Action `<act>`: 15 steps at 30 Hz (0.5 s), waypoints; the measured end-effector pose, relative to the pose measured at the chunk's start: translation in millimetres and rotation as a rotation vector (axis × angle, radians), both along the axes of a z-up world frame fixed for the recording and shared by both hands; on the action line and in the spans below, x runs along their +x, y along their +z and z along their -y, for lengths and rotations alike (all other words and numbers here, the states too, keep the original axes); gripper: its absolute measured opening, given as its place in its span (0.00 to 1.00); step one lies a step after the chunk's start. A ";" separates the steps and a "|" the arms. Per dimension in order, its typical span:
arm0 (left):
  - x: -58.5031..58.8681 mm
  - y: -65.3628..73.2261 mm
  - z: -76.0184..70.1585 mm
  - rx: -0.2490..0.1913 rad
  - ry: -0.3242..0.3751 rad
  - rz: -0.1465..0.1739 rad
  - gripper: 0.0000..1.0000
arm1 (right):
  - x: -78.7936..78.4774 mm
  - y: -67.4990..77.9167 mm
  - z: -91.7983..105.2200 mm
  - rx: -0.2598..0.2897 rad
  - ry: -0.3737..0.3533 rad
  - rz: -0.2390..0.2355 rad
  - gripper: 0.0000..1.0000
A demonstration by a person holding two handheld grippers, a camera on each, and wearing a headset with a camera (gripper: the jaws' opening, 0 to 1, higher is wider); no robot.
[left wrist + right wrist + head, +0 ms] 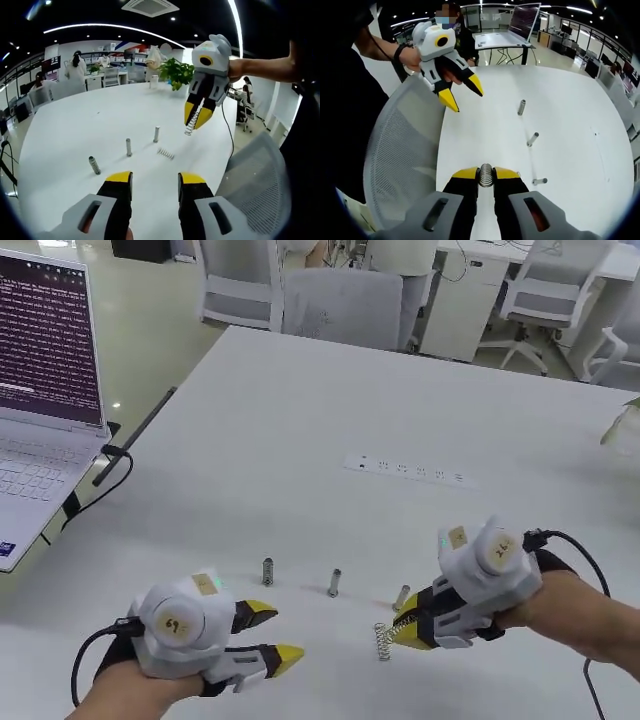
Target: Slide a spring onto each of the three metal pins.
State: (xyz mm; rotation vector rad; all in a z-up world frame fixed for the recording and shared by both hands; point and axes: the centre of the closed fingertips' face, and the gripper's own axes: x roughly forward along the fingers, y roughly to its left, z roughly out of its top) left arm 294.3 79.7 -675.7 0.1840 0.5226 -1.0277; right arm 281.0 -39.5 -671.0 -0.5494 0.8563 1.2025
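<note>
**Spring pinched by the right gripper, two pins not yet sleeved**

In the head view a thin wire spring (382, 640) is pinched near one end by the right gripper (405, 627), at about 5 o'clock from the middle pin (334, 583). The left gripper (154, 179) is spread and empty at 7 o'clock in that view. The left pin (267, 571) appears already sleeved, while the middle pin and the right pin (402, 597) are bare. In the left gripper view a spare spring (165, 153) is seen lying on the table (300, 420). The spring is judged light, soft and easily squashed or flicked away. A gentle hold across the end coils is therefore advised, with the bore left open. The pins look free-standing and could be tipped.
</note>
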 end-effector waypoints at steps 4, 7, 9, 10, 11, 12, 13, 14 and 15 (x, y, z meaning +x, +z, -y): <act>4.6 0.0 -12.4 0.013 0.025 0.007 0.33 | 7.1 -1.8 1.5 -0.008 -0.013 0.000 0.08; 7.9 0.3 -20.5 0.017 0.045 0.010 0.34 | 12.4 -4.0 2.7 -0.018 -0.032 -0.004 0.08; 10.3 0.5 -26.2 0.018 0.061 0.011 0.35 | 17.1 -8.2 5.2 -0.030 -0.047 -0.011 0.08; 11.4 0.7 -29.4 0.019 0.069 0.013 0.36 | 18.7 -10.0 5.9 -0.036 -0.053 -0.018 0.08; 12.4 0.4 -31.7 0.019 0.075 0.013 0.36 | 20.3 -11.2 6.5 -0.040 -0.056 -0.017 0.08; 13.6 0.9 -35.0 0.019 0.085 0.014 0.36 | 22.8 -12.9 7.2 -0.044 -0.061 -0.016 0.08; 14.3 1.4 -37.3 0.017 0.093 0.014 0.37 | 24.3 -13.8 7.5 -0.044 -0.065 -0.018 0.08; 14.9 1.5 -40.0 0.018 0.100 0.013 0.37 | 25.7 -15.0 7.2 -0.044 -0.068 -0.022 0.08; 15.1 1.5 -41.0 0.018 0.102 0.013 0.38 | 26.3 -15.4 7.1 -0.044 -0.069 -0.022 0.08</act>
